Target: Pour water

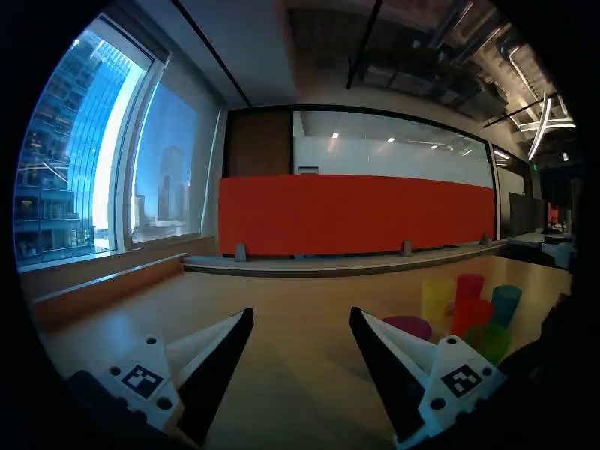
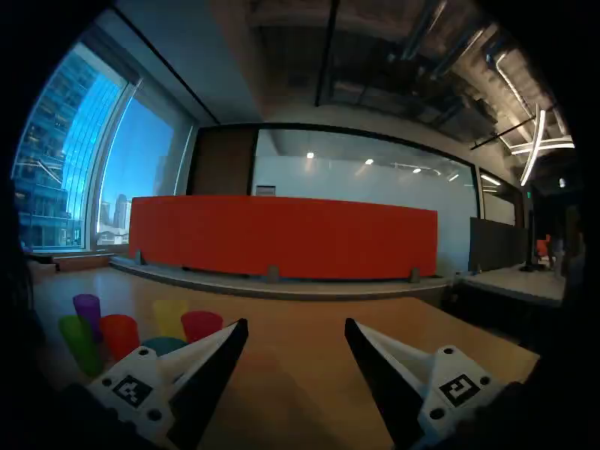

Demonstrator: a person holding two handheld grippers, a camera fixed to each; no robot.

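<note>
L gripper (image 1: 301, 313) spread wide over wood table (image 1: 300, 397), coloured cups (image 1: 471, 313) to its right; R gripper (image 2: 295, 324) spread too, cups on its left

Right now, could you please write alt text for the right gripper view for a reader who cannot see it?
The right gripper hovers with jaws open and empty over a light wooden table. A cluster of coloured plastic cups sits at lower left; a long orange partition panel stands behind.
</note>
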